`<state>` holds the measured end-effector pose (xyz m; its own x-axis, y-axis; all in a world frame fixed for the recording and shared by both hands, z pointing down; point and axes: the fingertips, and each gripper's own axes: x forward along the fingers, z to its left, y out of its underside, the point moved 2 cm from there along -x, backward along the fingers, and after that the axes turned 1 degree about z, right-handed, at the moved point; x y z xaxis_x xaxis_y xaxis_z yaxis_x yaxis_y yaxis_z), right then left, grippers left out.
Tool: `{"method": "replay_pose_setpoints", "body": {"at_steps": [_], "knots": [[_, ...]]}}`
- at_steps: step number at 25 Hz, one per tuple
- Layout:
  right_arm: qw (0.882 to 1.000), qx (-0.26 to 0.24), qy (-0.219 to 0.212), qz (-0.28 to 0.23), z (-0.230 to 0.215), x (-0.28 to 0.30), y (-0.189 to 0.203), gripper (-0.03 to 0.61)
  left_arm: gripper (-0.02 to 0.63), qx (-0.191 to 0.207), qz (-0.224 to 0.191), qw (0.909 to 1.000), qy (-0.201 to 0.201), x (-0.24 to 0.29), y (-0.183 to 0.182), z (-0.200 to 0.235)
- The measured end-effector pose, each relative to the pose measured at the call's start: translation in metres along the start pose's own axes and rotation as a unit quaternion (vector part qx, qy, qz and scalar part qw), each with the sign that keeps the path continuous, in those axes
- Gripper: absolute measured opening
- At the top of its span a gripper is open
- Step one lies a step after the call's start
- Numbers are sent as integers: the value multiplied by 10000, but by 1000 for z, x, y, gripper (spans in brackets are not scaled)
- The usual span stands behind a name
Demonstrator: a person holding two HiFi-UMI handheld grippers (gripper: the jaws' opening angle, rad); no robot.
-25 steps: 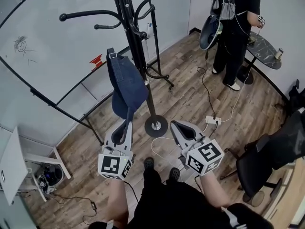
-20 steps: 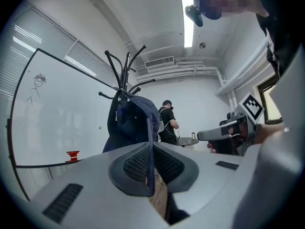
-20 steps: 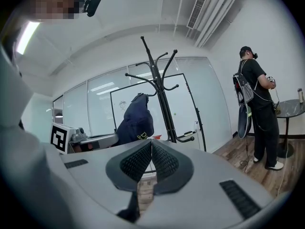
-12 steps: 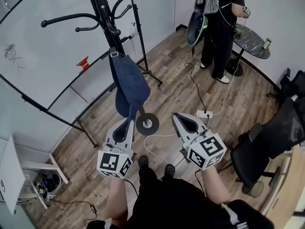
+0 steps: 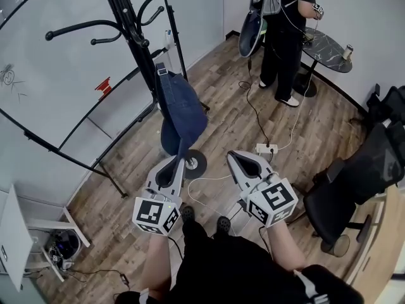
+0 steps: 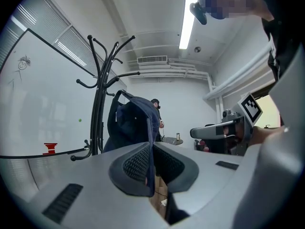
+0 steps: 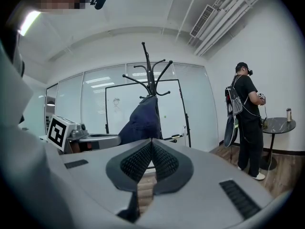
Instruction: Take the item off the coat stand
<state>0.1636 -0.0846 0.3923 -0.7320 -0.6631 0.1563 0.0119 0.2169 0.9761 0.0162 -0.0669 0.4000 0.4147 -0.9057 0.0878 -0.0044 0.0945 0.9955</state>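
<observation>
A dark blue denim cap (image 5: 181,109) stands up from my left gripper (image 5: 181,159), which is shut on the cap's brim (image 6: 150,142). The cap's strap end (image 5: 163,71) points up beside the black coat stand (image 5: 128,27), and it seems to be clear of the hooks. In the left gripper view the cap (image 6: 133,123) rises right of the stand (image 6: 99,113). My right gripper (image 5: 231,155) is held level beside the left one, shut with nothing between its pads (image 7: 151,143). The right gripper view shows the cap (image 7: 142,120) below the stand's top (image 7: 150,78).
The stand's round base (image 5: 197,163) sits on the wood floor just beyond my grippers. A whiteboard (image 5: 57,100) on a black frame lines the left. A person (image 5: 285,24) stands at a small round table (image 5: 326,43) far right. A power strip (image 5: 266,149) with cables and a black chair (image 5: 361,182) lie right.
The left gripper has carried the cap from the left of the stand's pole across to its right, away from the hooks. The right gripper has stayed beside it, shut.
</observation>
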Motion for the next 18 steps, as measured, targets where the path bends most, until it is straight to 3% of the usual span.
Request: {"method": "replay_pose_setpoints", "body": {"at_steps": [18], "knots": [[10000, 18, 45, -2, 3, 4, -3, 31, 31, 36, 16, 9999, 111, 0, -2, -1]]}}
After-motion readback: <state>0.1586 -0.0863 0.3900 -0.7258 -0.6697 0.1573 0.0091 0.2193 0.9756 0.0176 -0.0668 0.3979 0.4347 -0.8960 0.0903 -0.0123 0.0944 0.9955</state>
